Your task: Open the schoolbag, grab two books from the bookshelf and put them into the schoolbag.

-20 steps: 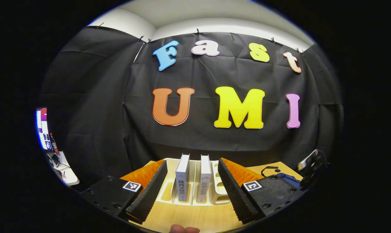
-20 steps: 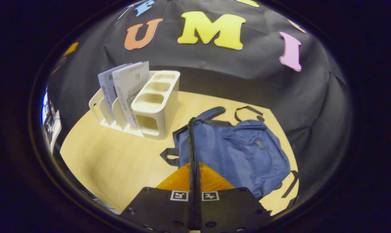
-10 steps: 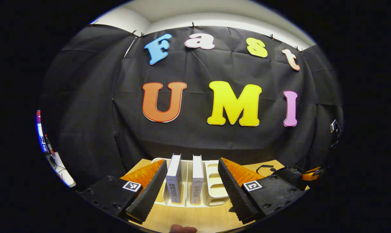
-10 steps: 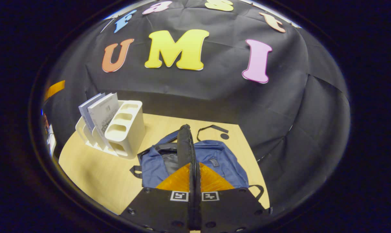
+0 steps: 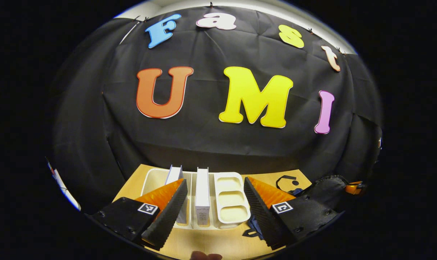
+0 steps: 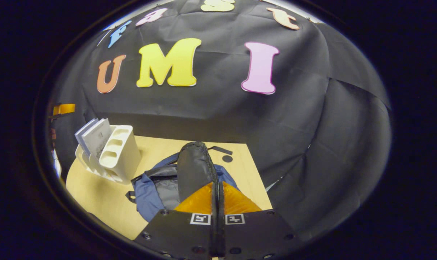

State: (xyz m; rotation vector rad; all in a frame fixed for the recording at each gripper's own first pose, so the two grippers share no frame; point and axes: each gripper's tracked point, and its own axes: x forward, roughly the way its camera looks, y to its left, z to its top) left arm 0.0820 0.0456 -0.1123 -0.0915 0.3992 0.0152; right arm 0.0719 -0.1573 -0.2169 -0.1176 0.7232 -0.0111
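Pale wooden tabletop (image 5: 218,243) below. Left gripper (image 5: 214,182) spread wide, empty, facing 12 o'clock: two upright white books (image 5: 202,195), spines toward claw, in cream plastic bookshelf (image 5: 232,196). Right gripper (image 6: 216,182) clenched on blue fabric schoolbag (image 6: 146,191) flap, at 4 o'clock.

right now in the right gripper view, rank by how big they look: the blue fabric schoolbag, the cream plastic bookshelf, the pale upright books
1. Blue fabric schoolbag, largest, though nearest the camera.
2. Cream plastic bookshelf.
3. Pale upright books, smallest, partly hidden by the bookshelf.
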